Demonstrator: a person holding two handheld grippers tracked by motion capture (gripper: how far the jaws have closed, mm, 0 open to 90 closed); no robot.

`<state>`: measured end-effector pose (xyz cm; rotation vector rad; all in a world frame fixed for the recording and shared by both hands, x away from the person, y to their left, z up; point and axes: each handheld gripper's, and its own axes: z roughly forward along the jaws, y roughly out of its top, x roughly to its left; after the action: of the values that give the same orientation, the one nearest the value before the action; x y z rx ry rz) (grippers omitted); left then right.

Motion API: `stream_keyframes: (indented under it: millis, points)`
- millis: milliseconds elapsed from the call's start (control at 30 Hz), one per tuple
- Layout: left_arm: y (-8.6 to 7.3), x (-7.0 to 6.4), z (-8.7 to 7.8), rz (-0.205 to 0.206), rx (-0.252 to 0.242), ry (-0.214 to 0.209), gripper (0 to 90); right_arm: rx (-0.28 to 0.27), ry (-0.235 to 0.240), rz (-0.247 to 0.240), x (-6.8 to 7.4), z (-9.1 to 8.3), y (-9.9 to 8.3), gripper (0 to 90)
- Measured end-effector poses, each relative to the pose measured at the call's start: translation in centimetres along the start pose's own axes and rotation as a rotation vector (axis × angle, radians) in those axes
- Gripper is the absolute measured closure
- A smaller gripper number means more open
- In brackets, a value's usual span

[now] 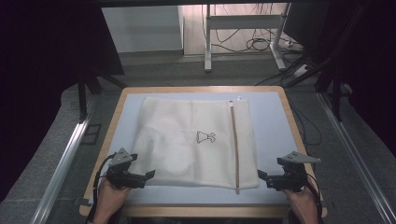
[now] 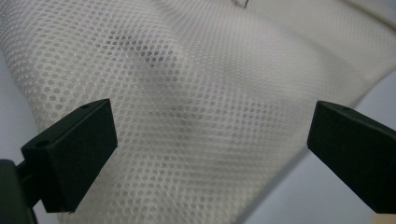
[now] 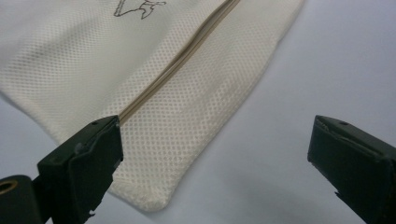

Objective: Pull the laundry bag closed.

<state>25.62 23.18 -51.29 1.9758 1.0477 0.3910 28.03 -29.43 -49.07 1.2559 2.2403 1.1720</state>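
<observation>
High view shows a white mesh bag (image 1: 196,144) lying flat in the middle of the table (image 1: 275,121). Left gripper (image 1: 148,175) and right gripper (image 1: 261,176) sit wide open at its bottom corners.

**Mesh bag flat before me**

The cream mesh laundry bag (image 1: 187,144) lies flat on my worktop (image 1: 275,140), nearly square. Its zipper (image 1: 234,144) runs front to back near its right edge, closed. A small dress outline (image 1: 206,137) is printed near its middle.

Grey floor (image 1: 154,70), white desk frame (image 1: 243,23), loose cables (image 1: 254,44)
</observation>
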Motion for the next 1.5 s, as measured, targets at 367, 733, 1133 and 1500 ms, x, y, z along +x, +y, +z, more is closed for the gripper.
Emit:
stream_keyframes:
  millis: [367,733,1133,1500]
  points:
    - [0.1,-0.9,0.4,0.039,0.000,0.018,0.0,0.017,0.014,-0.113,0.9,0.2,0.1,2.4]
    - [0.2,-1.2,0.2,0.078,0.002,0.044,3.9,0.058,0.020,-0.125,1.2,0.6,0.1,4.3]
    - [0.7,-2.0,0.3,0.117,-0.048,0.003,1.8,0.039,0.010,-0.125,1.2,0.3,0.2,4.2]
    - [1.2,-2.4,0.8,0.117,-0.041,-0.034,2.1,0.032,0.008,-0.134,1.3,0.2,0.3,4.1]
